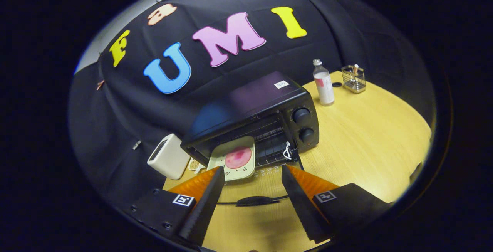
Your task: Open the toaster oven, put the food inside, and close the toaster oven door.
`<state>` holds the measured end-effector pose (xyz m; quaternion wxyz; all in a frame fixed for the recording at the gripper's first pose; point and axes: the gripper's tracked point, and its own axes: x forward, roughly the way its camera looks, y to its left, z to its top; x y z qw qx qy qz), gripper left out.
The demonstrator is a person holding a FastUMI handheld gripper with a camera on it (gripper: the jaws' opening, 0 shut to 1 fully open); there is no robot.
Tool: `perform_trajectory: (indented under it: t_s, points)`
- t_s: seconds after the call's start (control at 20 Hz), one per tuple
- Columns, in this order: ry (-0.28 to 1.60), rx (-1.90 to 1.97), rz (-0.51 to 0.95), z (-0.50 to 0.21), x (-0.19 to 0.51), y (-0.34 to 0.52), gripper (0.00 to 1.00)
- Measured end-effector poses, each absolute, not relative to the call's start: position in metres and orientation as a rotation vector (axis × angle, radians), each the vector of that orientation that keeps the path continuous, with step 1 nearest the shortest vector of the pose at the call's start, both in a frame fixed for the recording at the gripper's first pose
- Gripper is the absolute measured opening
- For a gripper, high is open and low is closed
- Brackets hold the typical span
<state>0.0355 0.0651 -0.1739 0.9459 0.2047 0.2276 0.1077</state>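
My tool (252,175) sits spread open, nothing between its fingers. Just ahead, the plate (233,159) half fills the toaster oven (254,123) mouth on its lowered door (269,171). A white box (167,161) crowds the left; the counter (366,140) right lies open up to the far bottle (323,83).

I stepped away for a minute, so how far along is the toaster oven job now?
Done: the toaster oven door is open and the food plate sits partly inside. In hand: nothing; the gripper is open just before the plate. Left: push the plate fully in and close the door.
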Motion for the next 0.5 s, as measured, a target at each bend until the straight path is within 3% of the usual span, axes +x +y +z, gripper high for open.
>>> perform_trajectory:
  t_s: [0.2,0.5]
  points:
    - [0.446,0.253,0.231,-0.179,0.007,0.067,0.99]
    - [0.572,0.063,0.246,-0.241,-0.024,0.082,1.00]
